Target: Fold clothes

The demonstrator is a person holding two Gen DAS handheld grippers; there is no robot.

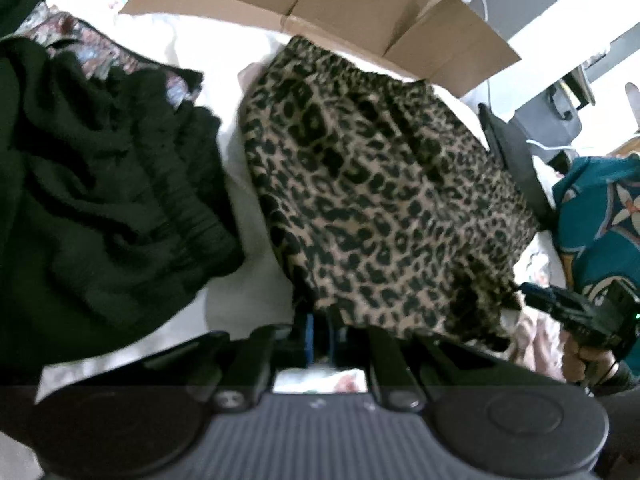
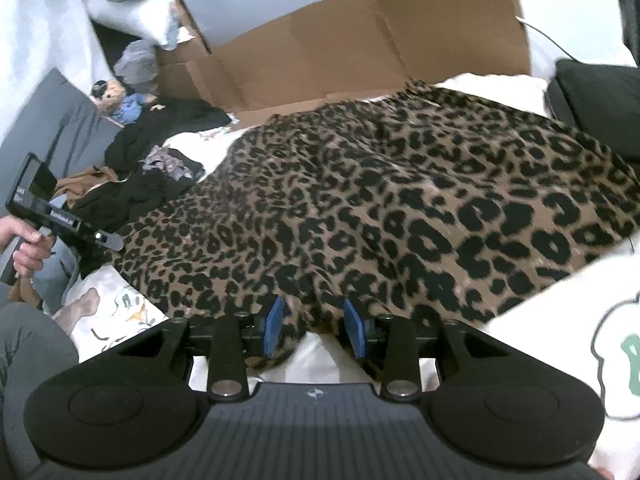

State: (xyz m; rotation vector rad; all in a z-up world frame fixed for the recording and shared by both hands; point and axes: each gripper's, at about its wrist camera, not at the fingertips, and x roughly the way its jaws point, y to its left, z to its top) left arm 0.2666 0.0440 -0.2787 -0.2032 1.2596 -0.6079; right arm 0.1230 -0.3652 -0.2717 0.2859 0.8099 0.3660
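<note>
The leopard-print garment point(image 2: 400, 200) lay spread on the white bed point(image 1: 224, 60). The right gripper point(image 2: 313, 326) stood open around its near edge. The left gripper point(image 1: 320, 334) seemed closed on its hem.

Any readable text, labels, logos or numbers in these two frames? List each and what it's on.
White print on the side of the left gripper, seen in the right wrist view: too blurred to read.
Green shape on the white garment: cut off at the frame edge, not readable.
Small white emblem on the right gripper body: a symbol, no letters.
Cardboard box, leopard-print garment: no text.
</note>
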